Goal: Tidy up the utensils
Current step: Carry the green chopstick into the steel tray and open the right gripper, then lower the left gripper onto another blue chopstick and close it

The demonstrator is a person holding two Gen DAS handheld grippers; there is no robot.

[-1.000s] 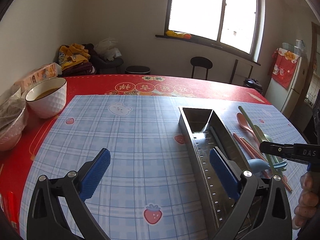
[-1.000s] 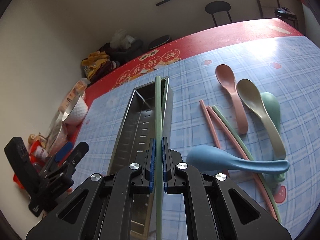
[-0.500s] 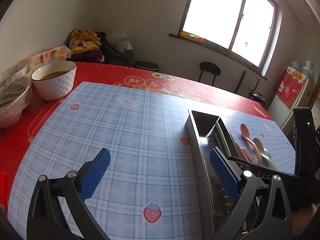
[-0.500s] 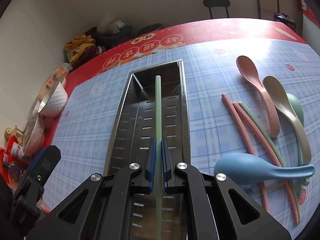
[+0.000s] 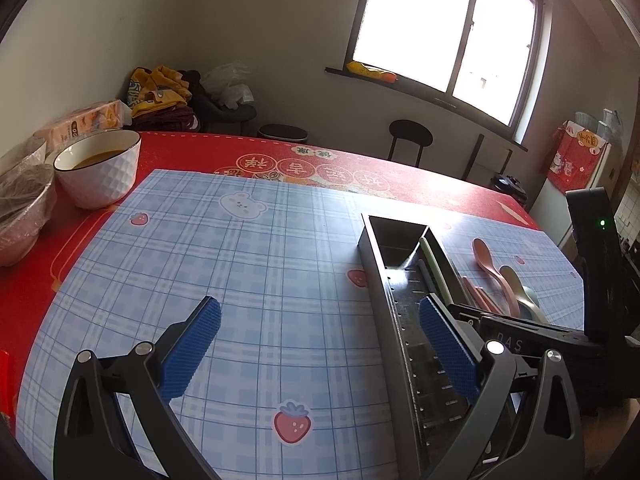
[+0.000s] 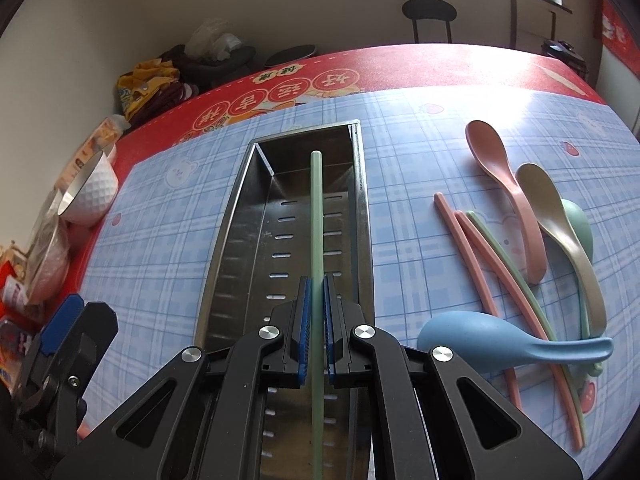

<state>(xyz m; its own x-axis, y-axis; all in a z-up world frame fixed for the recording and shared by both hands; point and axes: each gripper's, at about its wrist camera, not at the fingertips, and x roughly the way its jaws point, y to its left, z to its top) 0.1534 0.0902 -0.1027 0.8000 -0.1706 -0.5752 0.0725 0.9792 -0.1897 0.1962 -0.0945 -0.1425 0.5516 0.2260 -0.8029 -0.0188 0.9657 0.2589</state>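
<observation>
1. right gripper clamped tight on a pale green plastic chopstick, stick running toward 12 o'clock over the long perforated steel tray.
2. left gripper jaws wide apart, holding nothing, above the blue plaid mat.
3. pink spoon, beige spoon, blue spoon and pink chopsticks lie at 3 o'clock of the tray.

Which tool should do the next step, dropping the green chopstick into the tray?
Right. The right tool is shut on the green chopstick, lined up lengthwise over the tray, so it probably only needs to lower and release. The left tool is open and holds nothing, beside the tray.
</observation>
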